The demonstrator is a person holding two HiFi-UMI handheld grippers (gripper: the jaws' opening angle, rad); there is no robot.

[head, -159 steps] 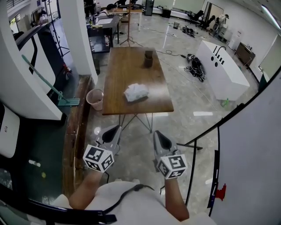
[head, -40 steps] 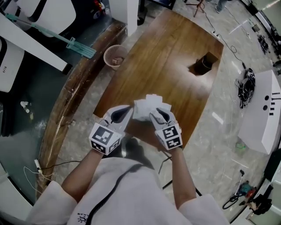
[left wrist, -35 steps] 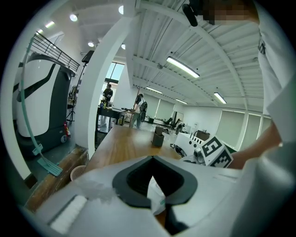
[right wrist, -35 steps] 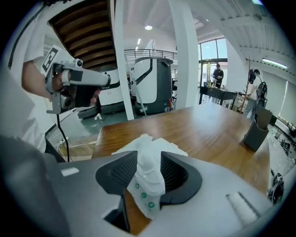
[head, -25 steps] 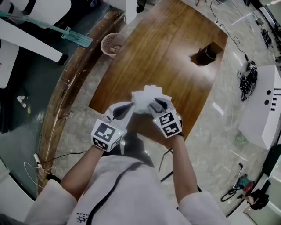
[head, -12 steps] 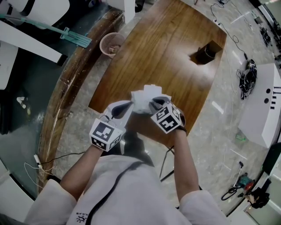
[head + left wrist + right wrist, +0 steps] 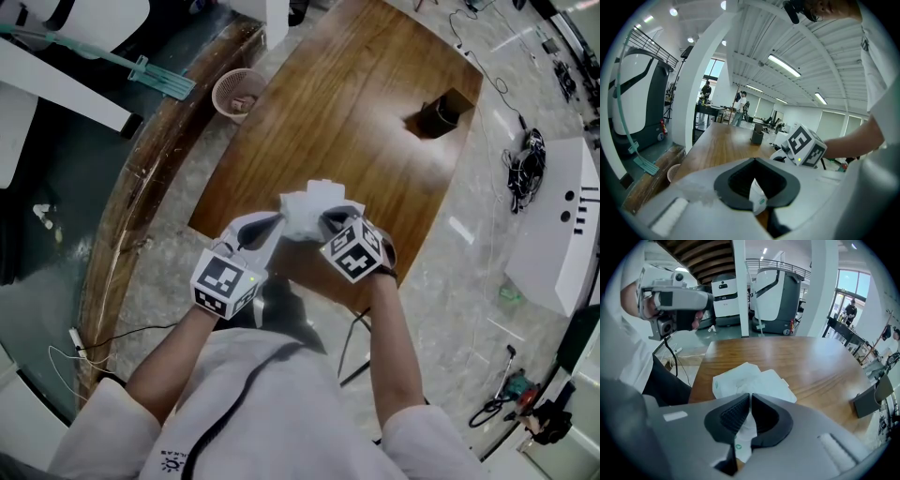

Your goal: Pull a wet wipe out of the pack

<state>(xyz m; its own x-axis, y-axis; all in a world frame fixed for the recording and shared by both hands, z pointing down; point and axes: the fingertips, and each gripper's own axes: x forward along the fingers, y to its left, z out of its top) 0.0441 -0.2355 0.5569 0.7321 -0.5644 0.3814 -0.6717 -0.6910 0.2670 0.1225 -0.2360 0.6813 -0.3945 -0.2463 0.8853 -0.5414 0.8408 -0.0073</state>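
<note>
At 4 o'clock of the pack (image 7: 314, 202), the right gripper (image 7: 750, 398) has just been closing its jaws and now pinches a white flap (image 7: 746, 427). At 8 o'clock, the left gripper (image 7: 754, 164) clamps the pack's edge, at the table (image 7: 356, 112) end; pulling seems next.

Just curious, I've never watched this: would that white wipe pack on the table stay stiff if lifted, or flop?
Probably floppy: the wipe pack looks crumpled and bends where the left hand-held gripper pinches its edge. Likely light, since it looks thin and soft-walled. Pushed across the table, it would probably slide, not roll, being flat.
</note>
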